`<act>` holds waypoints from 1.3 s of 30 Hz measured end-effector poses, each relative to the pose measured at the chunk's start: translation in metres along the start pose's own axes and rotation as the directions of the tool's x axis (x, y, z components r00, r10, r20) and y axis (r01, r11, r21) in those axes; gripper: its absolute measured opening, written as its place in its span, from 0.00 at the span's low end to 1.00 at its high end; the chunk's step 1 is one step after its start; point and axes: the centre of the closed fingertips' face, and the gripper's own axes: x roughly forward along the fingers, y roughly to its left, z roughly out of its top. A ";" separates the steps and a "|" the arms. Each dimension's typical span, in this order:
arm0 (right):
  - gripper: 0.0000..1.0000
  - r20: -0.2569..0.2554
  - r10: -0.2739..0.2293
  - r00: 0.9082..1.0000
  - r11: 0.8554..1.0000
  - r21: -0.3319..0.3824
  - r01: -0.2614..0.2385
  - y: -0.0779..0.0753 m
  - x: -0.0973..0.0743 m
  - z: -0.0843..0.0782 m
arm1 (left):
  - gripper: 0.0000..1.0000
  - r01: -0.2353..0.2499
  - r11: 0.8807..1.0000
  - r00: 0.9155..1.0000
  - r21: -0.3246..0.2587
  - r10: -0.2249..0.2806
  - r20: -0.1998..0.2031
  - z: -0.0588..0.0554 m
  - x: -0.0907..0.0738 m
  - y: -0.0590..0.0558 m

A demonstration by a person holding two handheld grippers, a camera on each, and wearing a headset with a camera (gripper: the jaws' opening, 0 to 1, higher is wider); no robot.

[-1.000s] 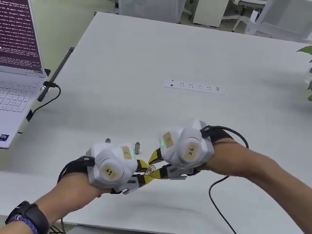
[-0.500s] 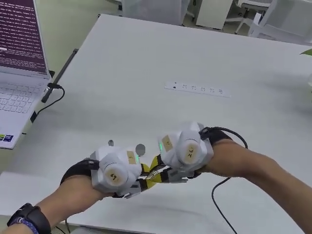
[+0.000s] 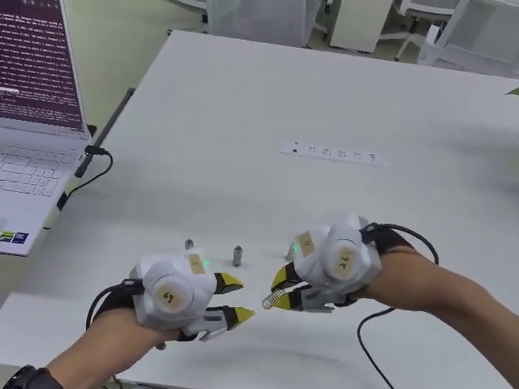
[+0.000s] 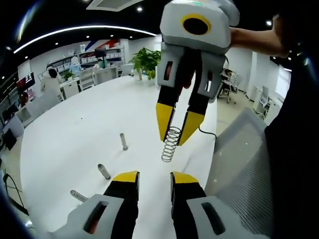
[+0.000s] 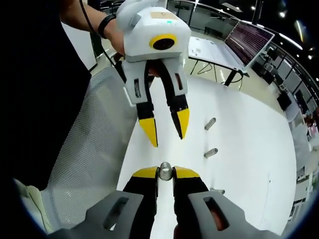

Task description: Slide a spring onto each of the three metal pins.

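My right gripper is shut on one end of a small steel spring, which sticks out toward the left, just above the white table. In the right gripper view the spring sits pinched between my jaws. My left gripper faces it a short way off, open and holding nothing. Its view shows the held spring hanging from the other gripper. A bare upright pin stands beyond. Two more pins look ribbed, as if wrapped in springs.
An open laptop sits at the left table edge with a black cable running from it. A white power strip lies mid-table. Both grippers work close to the table's near edge.
The two grippers were nose to nose around the spring. They have drawn apart: the left one moved left and stands open, while the spring stays in the right one.
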 end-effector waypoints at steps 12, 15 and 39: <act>0.08 -0.022 -0.042 0.999 0.996 0.072 0.043 -0.008 -0.014 -0.032 | 0.21 -0.081 0.992 0.996 -0.096 0.084 0.034 -0.006 -0.023 0.021; 0.08 -0.024 -0.048 0.999 0.995 0.086 0.050 -0.010 -0.016 -0.036 | 0.22 -0.098 0.990 0.994 -0.104 0.103 0.039 -0.007 -0.027 0.025; 0.08 -0.100 -0.069 0.993 0.983 0.163 0.084 -0.034 -0.016 -0.068 | 0.28 -0.226 0.953 0.970 -0.201 0.238 0.040 -0.030 -0.067 0.053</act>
